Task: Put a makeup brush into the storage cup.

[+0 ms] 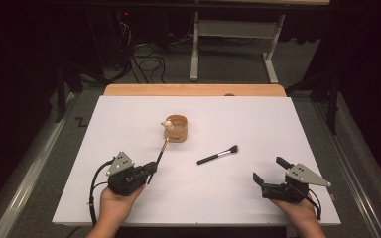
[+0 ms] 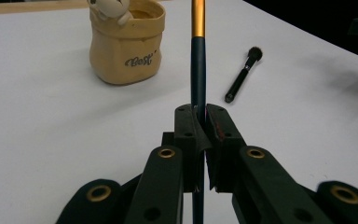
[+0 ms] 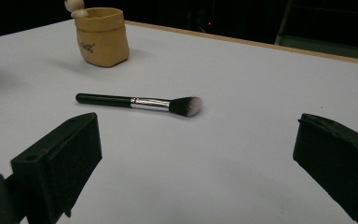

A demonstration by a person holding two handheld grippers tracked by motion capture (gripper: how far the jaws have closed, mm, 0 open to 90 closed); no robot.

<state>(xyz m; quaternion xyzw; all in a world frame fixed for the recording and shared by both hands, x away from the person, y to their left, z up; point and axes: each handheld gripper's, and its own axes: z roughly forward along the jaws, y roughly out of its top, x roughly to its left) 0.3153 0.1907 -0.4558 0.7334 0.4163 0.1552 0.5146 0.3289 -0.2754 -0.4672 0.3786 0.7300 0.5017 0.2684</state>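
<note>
High view: left gripper clamps a gold-banded brush whose far end reaches a tan pot near the table's middle; right gripper stands wide, near right.

Left gripper view: brush handle is pinched upright between the jaws, pot far left.

Right gripper view: jaws are spread; a black brush lies flat beyond them.

The high view looked down from above the near bench edge; both gripper views sat low, facing the pot, sharing it.
</note>
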